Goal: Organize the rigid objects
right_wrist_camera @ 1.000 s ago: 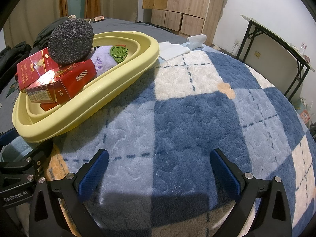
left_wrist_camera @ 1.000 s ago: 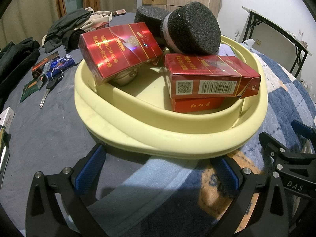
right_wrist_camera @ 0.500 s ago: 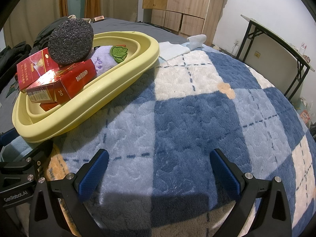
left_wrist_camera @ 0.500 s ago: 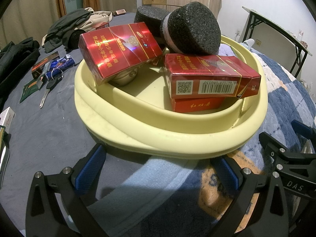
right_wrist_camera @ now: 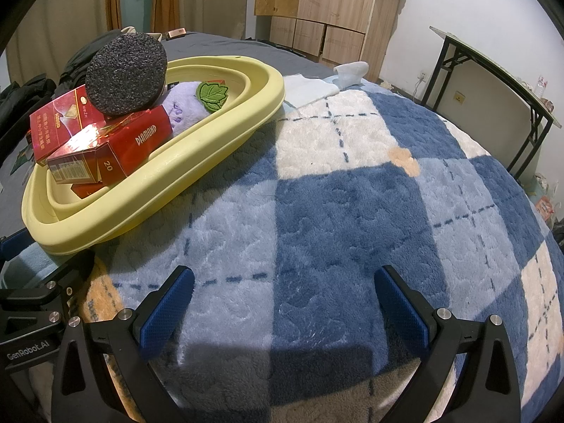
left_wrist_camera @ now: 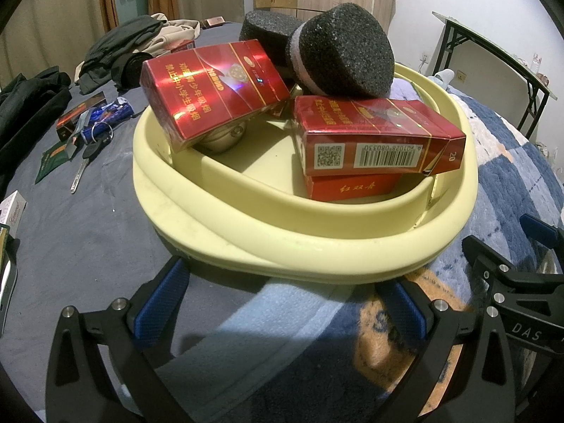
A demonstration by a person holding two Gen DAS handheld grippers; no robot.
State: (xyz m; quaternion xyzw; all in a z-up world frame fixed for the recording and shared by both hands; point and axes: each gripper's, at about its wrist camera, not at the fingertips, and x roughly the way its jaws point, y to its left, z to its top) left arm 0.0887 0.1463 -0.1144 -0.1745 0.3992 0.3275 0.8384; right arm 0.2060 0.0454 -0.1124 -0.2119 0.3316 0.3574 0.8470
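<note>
— Wooden cabinets (right_wrist_camera: 328, 10) line the back wall, and a plaid fleece blanket (right_wrist_camera: 352, 194) in blue and cream covers the bed. Where does the basin sit?

— Yellow basin (left_wrist_camera: 282, 243) rests at the blanket's edge, partly on a grey sheet (left_wrist_camera: 81, 232). Seen from the right wrist, it lies to the left, well ahead of the right gripper (right_wrist_camera: 280, 299).

— What is in it?

— Three red cartons that I can count. One red carton (left_wrist_camera: 211, 95) leans tilted on the far-left rim; a barcode carton (left_wrist_camera: 377, 137) lies flat atop a lower red carton (left_wrist_camera: 352, 187). A dark foam puck (left_wrist_camera: 345, 53) sits on the barcode carton, with a second foam puck (left_wrist_camera: 268, 35) behind it. A purple plush (right_wrist_camera: 187, 105) with a green leaf patch (right_wrist_camera: 211, 95) fills the far end. Something pale and rounded sits under the tilted carton, though I cannot tell what it is.

— And the grippers?

— Left gripper (left_wrist_camera: 282, 303) sits just short of the basin's near rim, jaws spread wide, nothing between them. Right gripper's jaws are likewise wide apart over bare blanket, holding nothing.

— Anything outside the basin?

— Keys (left_wrist_camera: 91, 148) and small packets (left_wrist_camera: 81, 116) lie on the sheet to the left, with dark clothes (left_wrist_camera: 120, 49) beyond.
</note>
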